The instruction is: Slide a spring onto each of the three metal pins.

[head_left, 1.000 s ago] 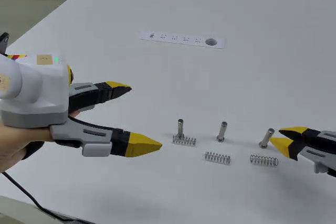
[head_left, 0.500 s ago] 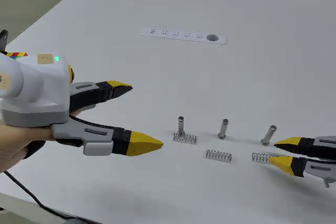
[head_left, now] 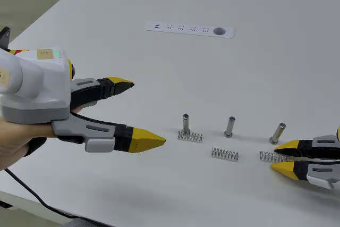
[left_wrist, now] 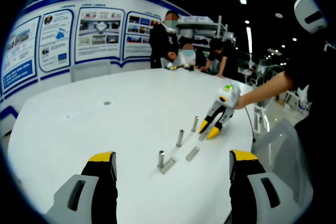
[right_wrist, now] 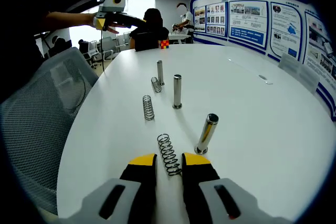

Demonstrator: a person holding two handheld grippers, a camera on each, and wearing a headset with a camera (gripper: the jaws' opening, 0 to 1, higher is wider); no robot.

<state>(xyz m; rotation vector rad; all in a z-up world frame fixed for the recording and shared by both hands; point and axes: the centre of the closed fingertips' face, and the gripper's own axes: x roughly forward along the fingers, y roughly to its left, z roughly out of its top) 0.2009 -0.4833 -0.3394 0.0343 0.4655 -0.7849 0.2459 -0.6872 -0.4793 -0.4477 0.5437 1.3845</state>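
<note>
Three metal pins stand in a row on the white table: left pin (head_left: 186, 122), middle pin (head_left: 230, 126), and right pin (head_left: 278, 132), which leans. A spring lies near the foot of each: left spring (head_left: 190, 136), middle spring (head_left: 224, 154), right spring (head_left: 267, 156). My right gripper (head_left: 274, 159) is low on the table, jaws narrowly open, one on each side of the right spring's (right_wrist: 169, 153) near end, beside the leaning pin (right_wrist: 206, 134). My left gripper (head_left: 149, 112) hovers wide open left of the pins, holding nothing; the row (left_wrist: 180, 138) lies ahead of it.
A white power strip (head_left: 189, 29) is set into the table far behind the pins. The table's front edge runs close below my grippers. A mesh chair (right_wrist: 42, 119) stands off the table's side. Several people stand at the table's far end (left_wrist: 181, 45).
My right gripper has dropped from beside the leaning pin to the table and moved left, so its jaws now straddle the right spring's end. The left gripper has stayed put.
</note>
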